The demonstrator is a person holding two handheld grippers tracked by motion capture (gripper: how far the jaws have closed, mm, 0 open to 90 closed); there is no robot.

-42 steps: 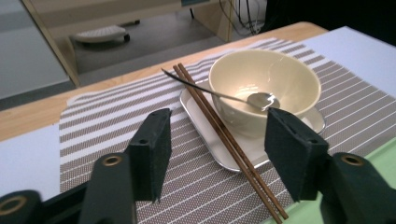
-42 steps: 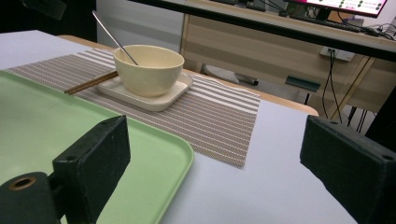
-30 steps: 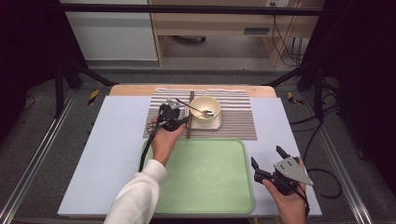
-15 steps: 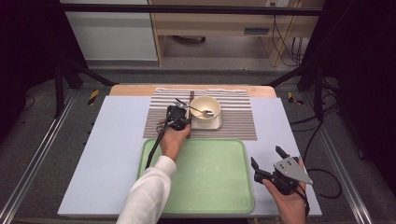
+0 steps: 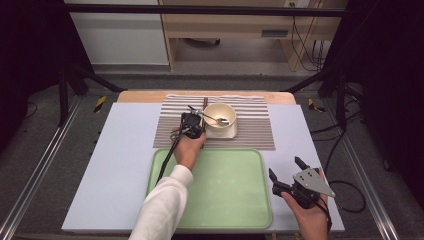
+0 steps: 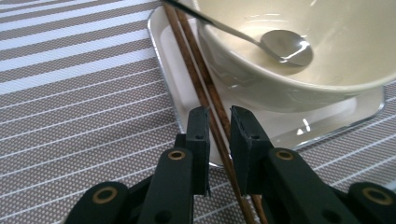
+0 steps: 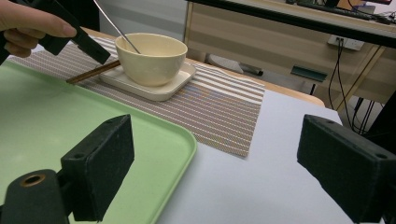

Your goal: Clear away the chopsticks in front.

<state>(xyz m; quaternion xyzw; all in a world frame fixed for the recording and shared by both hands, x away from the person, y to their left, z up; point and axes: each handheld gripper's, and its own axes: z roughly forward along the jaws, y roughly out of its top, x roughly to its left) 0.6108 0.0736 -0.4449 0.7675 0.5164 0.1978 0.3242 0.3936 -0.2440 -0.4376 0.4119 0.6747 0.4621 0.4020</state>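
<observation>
Two claws: left claw (image 6: 218, 122) narrowed around chopsticks (image 6: 205, 88) beside bowl (image 6: 303, 51); right claw (image 7: 215, 172) wide, low over table.

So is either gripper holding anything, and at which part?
Left gripper straddles the brown wooden chopsticks near their lower end, jaws not closed. Right gripper holds nothing.

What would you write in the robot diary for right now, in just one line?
left gripper: jaws either side of chopsticks, grip unclear | right gripper: open, holding nothing, beside tray | spoon in bowl on small plate
</observation>
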